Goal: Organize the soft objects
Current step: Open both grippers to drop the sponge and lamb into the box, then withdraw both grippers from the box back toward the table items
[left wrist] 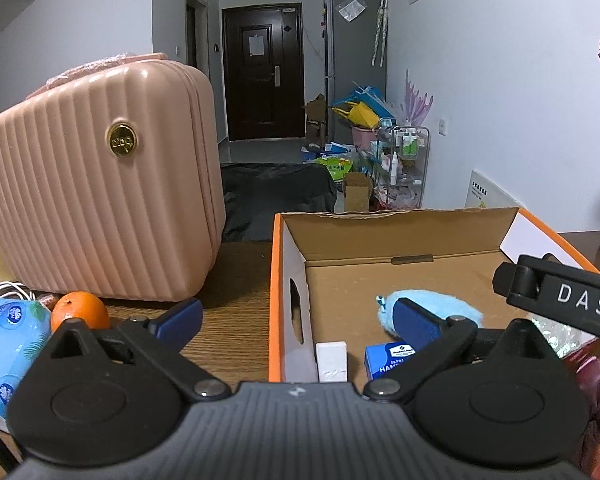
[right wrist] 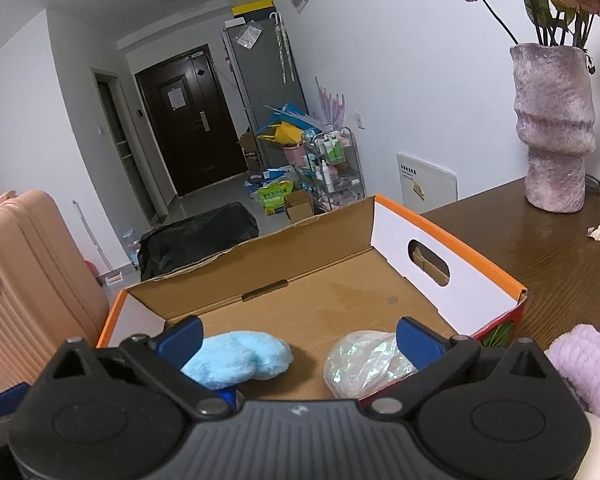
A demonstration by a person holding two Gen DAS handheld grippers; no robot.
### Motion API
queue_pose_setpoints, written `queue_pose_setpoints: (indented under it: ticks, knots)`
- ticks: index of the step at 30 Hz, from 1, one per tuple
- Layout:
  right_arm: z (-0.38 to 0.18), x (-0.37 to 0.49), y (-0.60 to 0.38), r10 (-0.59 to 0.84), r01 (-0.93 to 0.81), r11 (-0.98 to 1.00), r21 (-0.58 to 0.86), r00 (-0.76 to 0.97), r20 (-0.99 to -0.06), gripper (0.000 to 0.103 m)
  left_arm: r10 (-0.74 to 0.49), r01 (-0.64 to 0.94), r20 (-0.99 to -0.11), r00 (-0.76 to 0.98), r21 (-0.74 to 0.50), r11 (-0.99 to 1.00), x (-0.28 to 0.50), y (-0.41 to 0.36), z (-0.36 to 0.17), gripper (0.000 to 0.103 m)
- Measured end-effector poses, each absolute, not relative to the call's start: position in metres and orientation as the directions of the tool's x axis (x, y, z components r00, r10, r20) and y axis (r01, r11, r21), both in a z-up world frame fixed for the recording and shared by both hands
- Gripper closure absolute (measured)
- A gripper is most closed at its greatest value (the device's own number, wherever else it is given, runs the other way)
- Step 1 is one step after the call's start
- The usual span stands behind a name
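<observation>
1. Left wrist view: left gripper [left wrist: 298, 320] spread wide, empty, over box [left wrist: 274, 300] edge; blue puff [left wrist: 440, 310] inside.
2. Right gripper [right wrist: 298, 338] wide, empty.
3. Advice: approach lilac towel [right wrist: 584, 360] beside box, pinch centrally, release low.

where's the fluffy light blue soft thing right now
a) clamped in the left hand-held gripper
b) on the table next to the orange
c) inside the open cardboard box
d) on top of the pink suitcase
c: the fluffy light blue thing lies on the floor of the open cardboard box, near a shiny plastic pouch, with neither hand-held gripper closed on it.
</observation>
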State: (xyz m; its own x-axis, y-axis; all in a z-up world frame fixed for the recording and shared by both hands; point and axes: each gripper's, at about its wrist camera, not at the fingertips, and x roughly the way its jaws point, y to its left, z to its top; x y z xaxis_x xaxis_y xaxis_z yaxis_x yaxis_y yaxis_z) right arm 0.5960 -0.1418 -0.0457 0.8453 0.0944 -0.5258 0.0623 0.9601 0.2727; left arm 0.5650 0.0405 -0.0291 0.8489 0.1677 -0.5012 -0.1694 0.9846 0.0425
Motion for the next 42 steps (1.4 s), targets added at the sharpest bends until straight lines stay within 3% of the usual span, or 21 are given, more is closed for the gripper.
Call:
queue_pose_setpoints:
  ticks: [42]
  knots:
    - [-0.045,0.472,-0.162,0.118,-0.048,0.986,0.158,0.875,-0.470,0.000,0.142,-0.158,-0.498,0.855,0.010,0.987,0.451,0.044,-0.032,0.000]
